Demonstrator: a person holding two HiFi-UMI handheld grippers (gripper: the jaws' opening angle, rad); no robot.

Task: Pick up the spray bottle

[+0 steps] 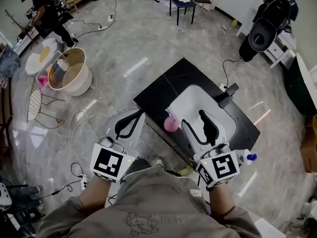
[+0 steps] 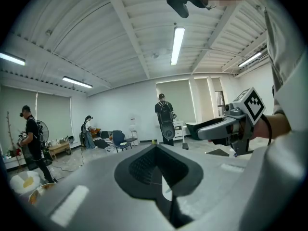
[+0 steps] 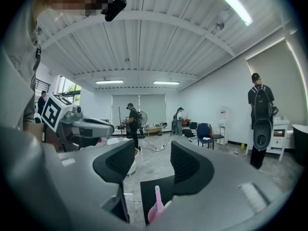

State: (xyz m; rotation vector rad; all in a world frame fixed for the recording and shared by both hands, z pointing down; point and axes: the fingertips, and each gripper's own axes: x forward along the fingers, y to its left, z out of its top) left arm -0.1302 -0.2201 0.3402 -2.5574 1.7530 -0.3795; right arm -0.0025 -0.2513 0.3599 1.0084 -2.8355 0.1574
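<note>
In their own views the right gripper (image 3: pixel 151 160) is seen spread wide and empty, the pink spray bottle (image 3: pixel 155 208) low beyond its jaws, and the left gripper (image 2: pixel 159 150) closed on nothing, while the black table (image 1: pixel 163 90) is laid out only in the head view.

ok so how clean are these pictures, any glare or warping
Head view: strong fisheye bend, and glare streaks on the glossy floor. Left gripper view: dark round edges, the shut left gripper soft up close. Right gripper view: ceiling lamp blown out, pink bottle slightly soft.
</note>
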